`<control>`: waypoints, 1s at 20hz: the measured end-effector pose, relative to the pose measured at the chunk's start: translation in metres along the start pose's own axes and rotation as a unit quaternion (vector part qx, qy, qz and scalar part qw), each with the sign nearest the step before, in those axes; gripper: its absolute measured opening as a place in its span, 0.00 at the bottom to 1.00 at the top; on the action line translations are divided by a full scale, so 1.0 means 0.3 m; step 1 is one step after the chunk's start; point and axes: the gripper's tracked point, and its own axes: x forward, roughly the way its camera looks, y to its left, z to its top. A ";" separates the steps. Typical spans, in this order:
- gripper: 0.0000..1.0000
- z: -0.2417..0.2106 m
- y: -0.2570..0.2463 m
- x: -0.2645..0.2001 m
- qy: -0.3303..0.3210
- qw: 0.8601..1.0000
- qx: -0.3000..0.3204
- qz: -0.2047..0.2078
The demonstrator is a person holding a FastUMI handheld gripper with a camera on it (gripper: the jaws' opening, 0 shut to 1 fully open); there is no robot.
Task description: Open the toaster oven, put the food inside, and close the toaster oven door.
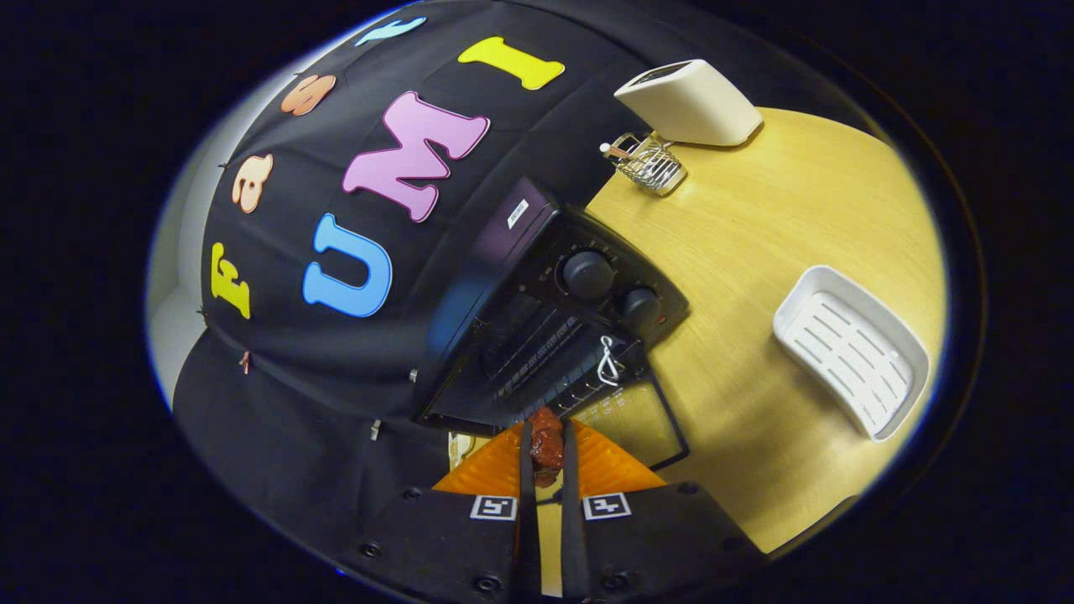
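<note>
Toaster oven sat at the centre of the frame, black, on the wooden bench, with its glass door dropped open and lying flat toward you. Two round knobs showed on its control panel, and a small white cord loop hung by the door's top edge. Your tool was clenched on a reddish-brown piece of food, both fingers pressing its sides, low in the middle of the frame. You held the food right at the oven's mouth, over the inner edge of the open door; whether it touched the door could not be told. At the right of the frame a white slotted tray lay on the bench, well apart from the oven. In the upper right stood a cream pop-up toaster, with a small wire rack just beside it.
</note>
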 end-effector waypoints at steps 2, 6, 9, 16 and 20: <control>0.14 -0.007 0.021 0.068 -0.016 1.000 0.012 0.007; 0.14 0.001 0.060 0.182 -0.055 0.998 0.024 0.036; 0.14 0.004 0.049 0.275 -0.080 0.996 0.028 0.038; 0.14 0.013 0.052 0.401 -0.127 0.991 0.030 0.034; 0.16 0.002 0.041 0.434 -0.127 0.992 0.017 0.015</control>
